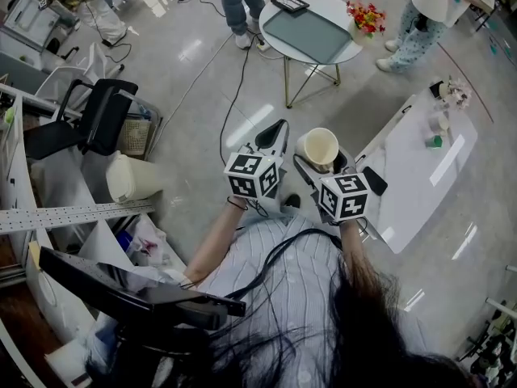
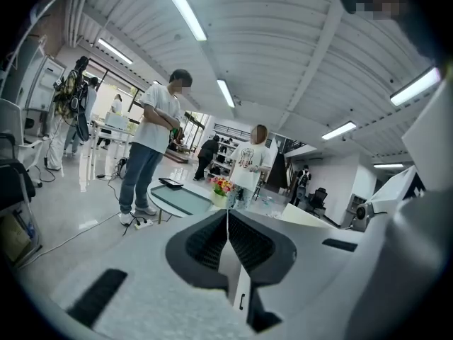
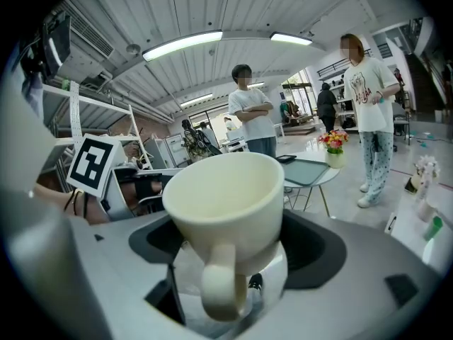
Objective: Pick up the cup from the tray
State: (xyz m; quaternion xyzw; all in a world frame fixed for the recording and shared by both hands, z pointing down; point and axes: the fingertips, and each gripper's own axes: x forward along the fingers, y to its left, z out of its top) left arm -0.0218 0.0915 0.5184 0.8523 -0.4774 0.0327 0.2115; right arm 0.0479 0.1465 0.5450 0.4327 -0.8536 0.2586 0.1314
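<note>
A cream cup (image 1: 321, 147) with a handle is held above the floor, upright, between the jaws of my right gripper (image 1: 323, 162). In the right gripper view the cup (image 3: 225, 197) fills the middle with its handle facing the camera, and my right gripper (image 3: 230, 259) is shut on its lower body. My left gripper (image 1: 275, 132) is beside it on the left, shut with nothing in it; in the left gripper view its pads (image 2: 212, 241) meet at my left gripper (image 2: 227, 222). A grey-green tray (image 1: 311, 32) lies on a round white table (image 1: 349, 52) further ahead.
A vase of flowers (image 1: 365, 14) and a black tablet (image 1: 289, 3) are on the round table. A long white table (image 1: 420, 168) stands to the right, a black chair (image 1: 97, 120) and a white bin (image 1: 129, 176) to the left. Two people stand beyond the round table; cables cross the floor.
</note>
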